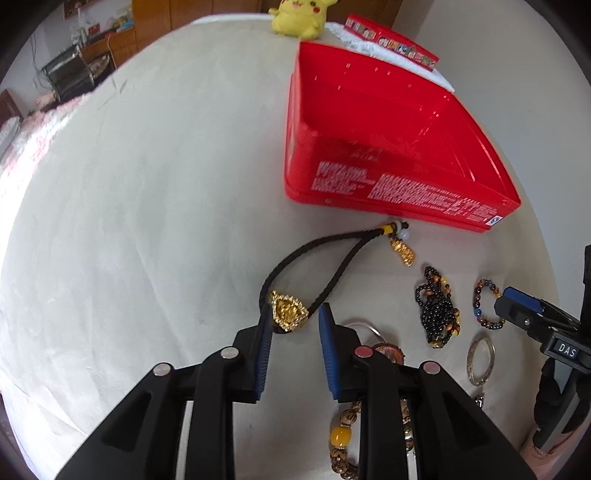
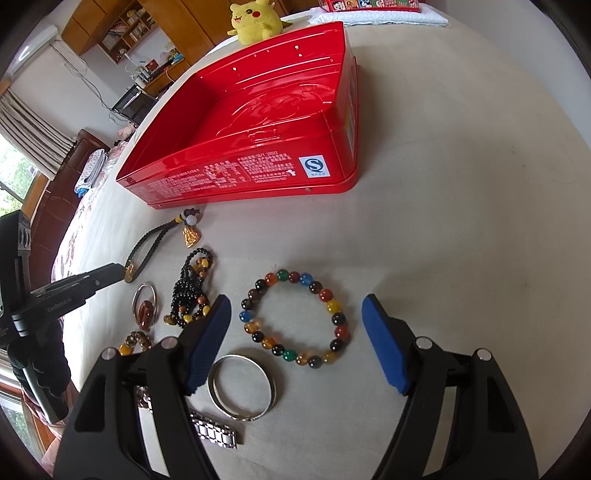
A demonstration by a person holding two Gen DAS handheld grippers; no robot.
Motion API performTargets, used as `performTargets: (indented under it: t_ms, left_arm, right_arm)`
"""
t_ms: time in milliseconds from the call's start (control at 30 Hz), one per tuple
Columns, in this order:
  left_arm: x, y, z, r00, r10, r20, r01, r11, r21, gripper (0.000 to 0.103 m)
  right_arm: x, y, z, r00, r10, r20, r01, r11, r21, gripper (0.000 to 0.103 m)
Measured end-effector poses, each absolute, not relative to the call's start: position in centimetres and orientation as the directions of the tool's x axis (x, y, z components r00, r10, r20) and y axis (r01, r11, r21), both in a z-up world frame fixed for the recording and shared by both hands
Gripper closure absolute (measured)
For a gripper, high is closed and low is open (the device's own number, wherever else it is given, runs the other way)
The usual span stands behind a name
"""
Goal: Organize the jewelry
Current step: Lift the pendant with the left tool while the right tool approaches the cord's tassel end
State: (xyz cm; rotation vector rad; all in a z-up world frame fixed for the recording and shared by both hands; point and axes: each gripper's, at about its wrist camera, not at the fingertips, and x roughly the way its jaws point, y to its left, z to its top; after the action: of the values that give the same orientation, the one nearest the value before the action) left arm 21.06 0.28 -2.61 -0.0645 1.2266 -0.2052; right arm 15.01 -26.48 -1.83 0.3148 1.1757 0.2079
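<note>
An empty red tin box (image 1: 388, 122) (image 2: 258, 122) stands on the pale cloth. In front of it lies jewelry. My left gripper (image 1: 295, 325) is open, its blue pads on either side of the gold pendant (image 1: 288, 310) of a black cord necklace (image 1: 332, 258) (image 2: 147, 240). My right gripper (image 2: 295, 314) is open wide around a multicoloured bead bracelet (image 2: 295, 317) (image 1: 487, 302) that lies flat. A black bead strand (image 1: 439, 306) (image 2: 192, 291), a silver bangle (image 2: 242, 387) (image 1: 480, 358) and a wooden bead bracelet (image 1: 343, 435) lie nearby.
A metal watch band (image 2: 214, 432), a ring with a brown stone (image 2: 144, 306) and amber beads (image 2: 135, 341) lie at the left. A yellow Pikachu plush (image 2: 255, 18) (image 1: 299, 16) and a red lid (image 1: 391, 37) sit behind the box.
</note>
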Motion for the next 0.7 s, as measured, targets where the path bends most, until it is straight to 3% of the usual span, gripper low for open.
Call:
performTargets:
  t_ms: [100,500,700]
  left_arm:
    - [21.5,0.3,-3.2,0.305,-0.191,-0.933,0.114,0.98,-0.164,0.086]
    - [22.0,-0.1,-3.8,0.304,-0.189,-0.934,0.138,0.979,-0.152,0.082]
    - [21.1,0.0,-3.9,0.314,-0.192,-0.93,0.121,0.979,-0.161,0.089]
  right_arm:
    - [15.0,-26.5,-1.8,0.373,0.321,-0.871,0.004,0.938,0.347,0.03]
    - [15.1,-26.2,-1.9,0.373,0.313,-0.873,0.001,0.941,0.338,0.029]
    - [15.1,-26.1,-1.9,0.375,0.309,-0.874,0.0,0.943,0.333,0.029]
